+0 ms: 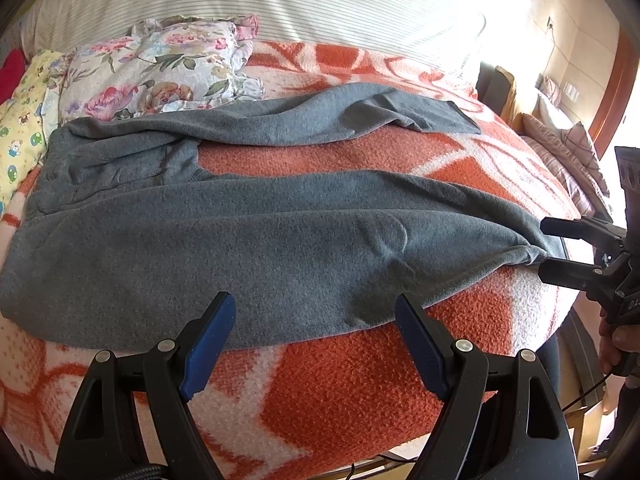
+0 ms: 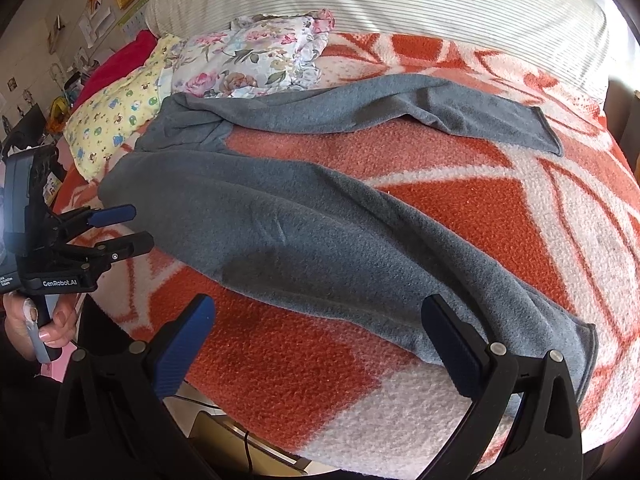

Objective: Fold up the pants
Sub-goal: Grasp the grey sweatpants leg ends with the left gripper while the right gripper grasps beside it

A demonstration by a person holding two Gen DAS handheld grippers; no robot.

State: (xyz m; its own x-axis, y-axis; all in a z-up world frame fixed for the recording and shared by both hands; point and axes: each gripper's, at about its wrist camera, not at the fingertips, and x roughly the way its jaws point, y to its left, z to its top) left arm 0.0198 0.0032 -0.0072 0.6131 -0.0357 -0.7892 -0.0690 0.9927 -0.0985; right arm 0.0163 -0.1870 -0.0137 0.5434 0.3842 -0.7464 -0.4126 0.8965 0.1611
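Observation:
Grey fleece pants (image 1: pixel 248 236) lie spread on an orange and white blanket (image 1: pixel 352 392), waist at the left, two legs running right and apart. They also show in the right wrist view (image 2: pixel 320 240). My left gripper (image 1: pixel 316 344) is open and empty, just in front of the near leg's front edge. My right gripper (image 2: pixel 320 352) is open, its jaws wide, at the cuff end of the near leg (image 2: pixel 560 340). In the left wrist view the right gripper (image 1: pixel 546 248) stands open around that cuff.
A floral pillow (image 1: pixel 160 68) and a yellow cartoon pillow (image 1: pixel 20 120) lie behind the waist. A striped white duvet (image 1: pixel 280 4) covers the far side. The bed's edge runs near both grippers. Furniture and cushions (image 1: pixel 560 136) stand at the right.

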